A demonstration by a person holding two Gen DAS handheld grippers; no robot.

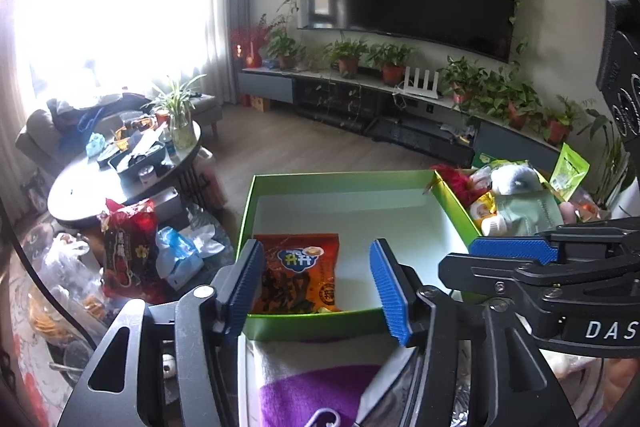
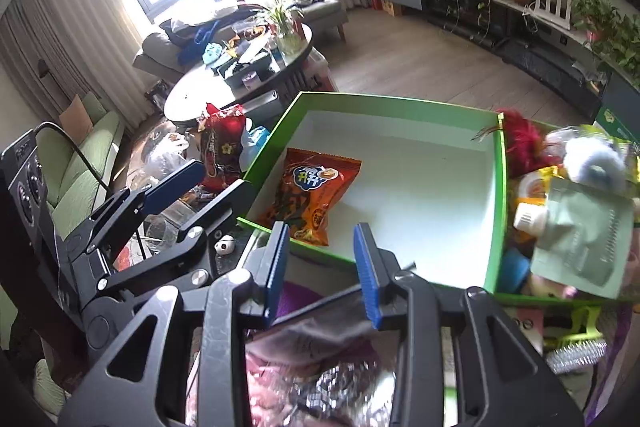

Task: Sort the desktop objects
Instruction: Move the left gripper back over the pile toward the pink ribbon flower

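Note:
A green box (image 1: 320, 323) with a white floor holds one orange snack bag (image 1: 298, 273), lying flat at its near left; the box (image 2: 494, 211) and the bag (image 2: 312, 195) also show in the right wrist view. My left gripper (image 1: 316, 287) is open and empty, just above the box's near wall. My right gripper (image 2: 322, 267) is open over a silvery foil packet (image 2: 320, 359) below its fingers; I cannot tell whether it touches the packet. The right gripper also shows in the left wrist view (image 1: 512, 251), beside the left one.
A second box (image 2: 560, 219) to the right is full of mixed things: a pale green pouch, a white bottle, a grey plush, red feathers. A purple cloth (image 1: 312, 387), a green comb (image 2: 576, 335) and a red bag (image 1: 128, 251) lie nearby. A round table (image 1: 120, 171) stands far left.

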